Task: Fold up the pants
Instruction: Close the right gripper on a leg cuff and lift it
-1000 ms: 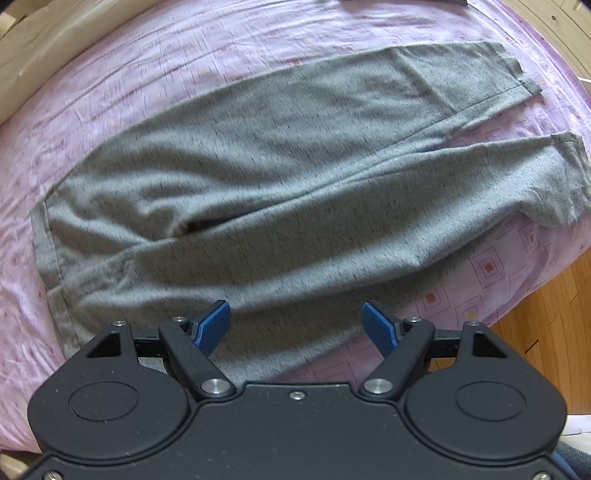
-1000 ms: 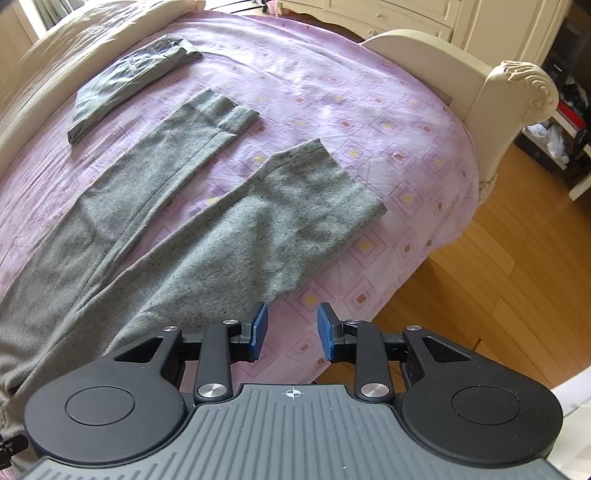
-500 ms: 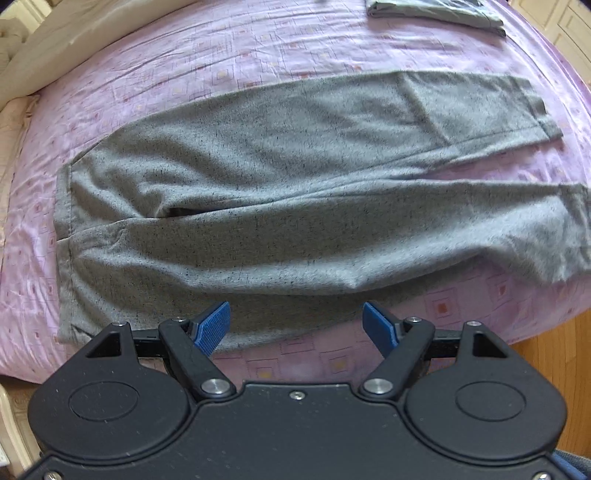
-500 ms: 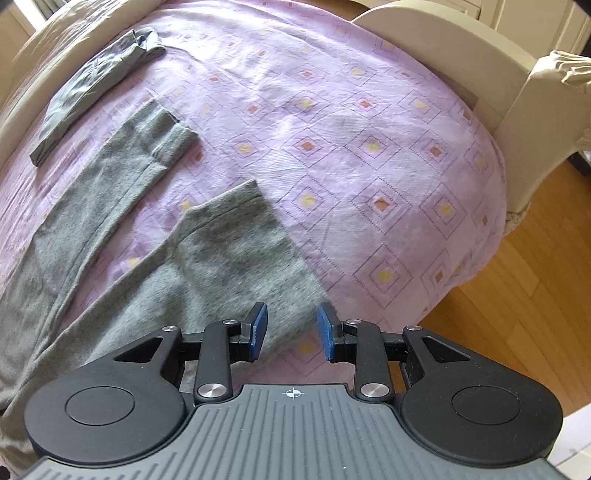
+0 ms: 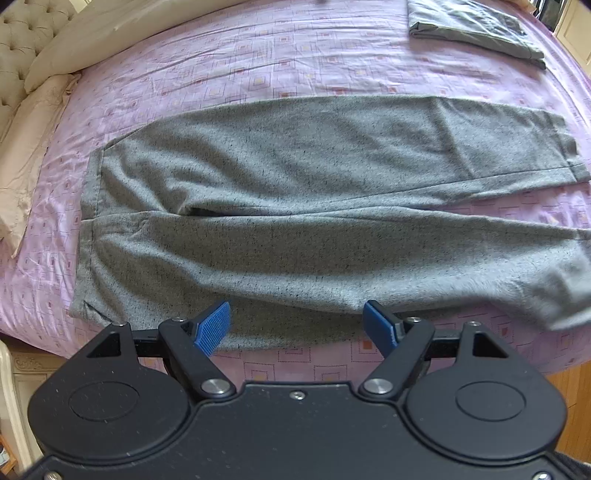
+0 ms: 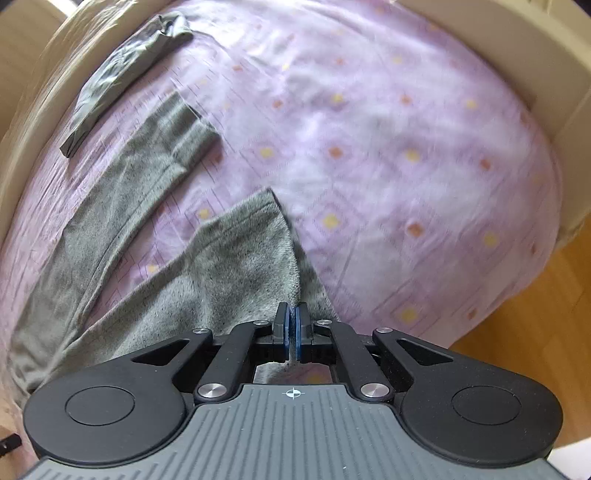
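Note:
Grey speckled pants lie spread flat on a purple patterned bed sheet, waistband to the left, both legs running right. My left gripper is open and empty, just off the near edge of the near leg. In the right wrist view the pants stretch away to the left. My right gripper is shut on the hem of the near leg, which bunches up at the pads.
A folded grey garment lies at the far right of the bed; it also shows in the right wrist view. Pillows sit at the left. A cream footboard and wooden floor lie beyond the bed.
My right gripper has moved in onto the hem of the near leg and closed on it. My left gripper has drawn back from the pants and stayed open.

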Available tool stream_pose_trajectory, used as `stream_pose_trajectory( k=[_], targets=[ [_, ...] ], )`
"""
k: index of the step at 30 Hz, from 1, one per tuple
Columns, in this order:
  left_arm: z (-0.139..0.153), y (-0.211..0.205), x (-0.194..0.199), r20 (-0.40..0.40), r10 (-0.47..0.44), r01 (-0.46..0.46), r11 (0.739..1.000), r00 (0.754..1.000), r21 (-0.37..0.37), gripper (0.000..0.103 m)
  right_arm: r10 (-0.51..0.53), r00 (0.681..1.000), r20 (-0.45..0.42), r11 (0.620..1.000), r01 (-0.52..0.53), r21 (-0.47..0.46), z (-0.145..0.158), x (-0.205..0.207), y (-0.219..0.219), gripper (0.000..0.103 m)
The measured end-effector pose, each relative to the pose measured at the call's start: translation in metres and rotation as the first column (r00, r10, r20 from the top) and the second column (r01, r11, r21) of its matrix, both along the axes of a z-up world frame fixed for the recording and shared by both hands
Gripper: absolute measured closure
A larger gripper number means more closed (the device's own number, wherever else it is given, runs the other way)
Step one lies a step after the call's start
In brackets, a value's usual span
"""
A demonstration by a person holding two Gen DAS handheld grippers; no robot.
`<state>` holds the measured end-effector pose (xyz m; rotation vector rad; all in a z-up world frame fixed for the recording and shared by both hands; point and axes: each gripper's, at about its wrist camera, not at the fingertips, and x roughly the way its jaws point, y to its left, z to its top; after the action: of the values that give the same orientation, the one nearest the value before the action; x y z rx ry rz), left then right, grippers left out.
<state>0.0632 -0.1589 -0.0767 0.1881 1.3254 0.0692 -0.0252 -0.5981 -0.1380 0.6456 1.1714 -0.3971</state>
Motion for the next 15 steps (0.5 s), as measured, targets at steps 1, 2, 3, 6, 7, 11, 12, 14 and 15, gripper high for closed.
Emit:
stream_pose_trajectory(
  k=[1, 2, 3, 6, 7, 11, 12, 14, 15],
  targets=[
    [-0.003, 0.0, 0.0, -0.004, 0.001, -0.001, 1.0, 1.0, 0.006, 0.024, -0.012, 1.0, 0.015, 1.0, 0.012, -0.002, 0.005, 0.002, -0.008, 0.1],
    [-0.006, 0.001, 0.0, -0.008, 0.001, -0.001, 1.0, 1.0, 0.01, 0.024, -0.026, 0.999, 0.021, 1.0, 0.026, 0.004, 0.005, 0.004, -0.015, 0.1],
    [-0.009, 0.001, 0.0, -0.013, 0.003, -0.003, 1.0, 1.0, 0.013, 0.024, -0.036, 0.999, 0.015, 0.999, 0.036, 0.004, 0.0, 0.009, -0.02, 0.1],
    [-0.021, 0.002, 0.001, -0.038, 0.009, -0.008, 1.0, 0.999, 0.028, 0.024, 0.021, 0.999, -0.045, 1.0, -0.022, -0.009, -0.021, 0.023, -0.016, 0.097],
    [-0.024, 0.002, 0.001, -0.044, 0.013, -0.011, 0.999, 0.999, 0.033, 0.024, 0.037, 0.996, -0.077, 0.999, -0.039, -0.022, -0.024, 0.027, -0.013, 0.096],
    [-0.028, 0.006, -0.001, -0.052, 0.043, -0.041, 0.999, 0.998, 0.029, 0.023, 0.015, 0.999, 0.043, 0.998, -0.013, -0.062, -0.004, 0.031, -0.015, 0.091],
    [-0.03, 0.007, -0.001, -0.056, 0.054, -0.052, 0.998, 0.997, 0.024, 0.023, 0.013, 0.997, 0.072, 0.998, -0.008, -0.061, -0.001, 0.036, -0.018, 0.088],
    [-0.034, 0.008, -0.001, -0.066, 0.072, -0.071, 0.997, 0.995, 0.017, 0.023, 0.031, 0.997, 0.078, 0.999, -0.029, -0.032, -0.005, 0.05, -0.024, 0.077],
    [-0.036, 0.008, 0.0, -0.069, 0.078, -0.077, 0.997, 0.995, 0.015, 0.024, 0.05, 0.996, 0.068, 0.999, -0.05, -0.011, -0.011, 0.061, -0.026, 0.076]
  ],
)
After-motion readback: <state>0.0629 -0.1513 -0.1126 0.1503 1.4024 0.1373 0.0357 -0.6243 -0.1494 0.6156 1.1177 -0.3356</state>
